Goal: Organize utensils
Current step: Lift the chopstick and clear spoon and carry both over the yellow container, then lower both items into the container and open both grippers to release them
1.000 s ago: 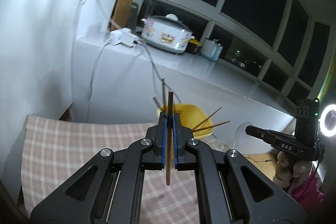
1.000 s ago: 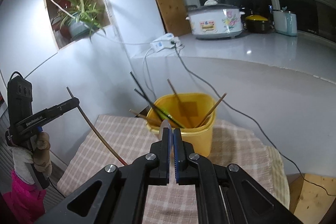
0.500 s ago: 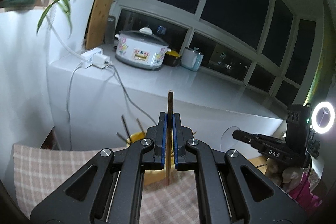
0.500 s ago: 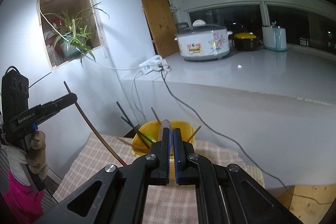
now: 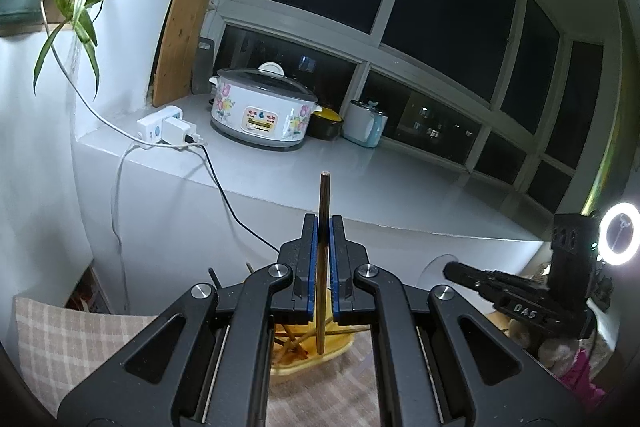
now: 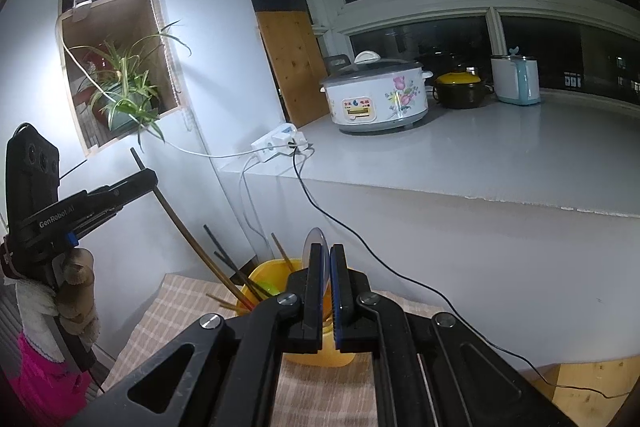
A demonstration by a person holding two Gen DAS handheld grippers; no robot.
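Chopstick (image 5: 323,247) clamped in left gripper (image 5: 324,227) could tip sideways and miss the yellow bin (image 6: 276,275) below it; right gripper (image 6: 325,259) pinches something thin and clear.

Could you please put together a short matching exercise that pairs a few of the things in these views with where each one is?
Things:
1. brown chopstick
2. clear spoon
3. yellow bin
4. rice cooker

Places:
A. on the white counter
B. in the left tongs
C. on the checked cloth
D. in the right tongs

Pairs: 1-B, 2-D, 3-C, 4-A
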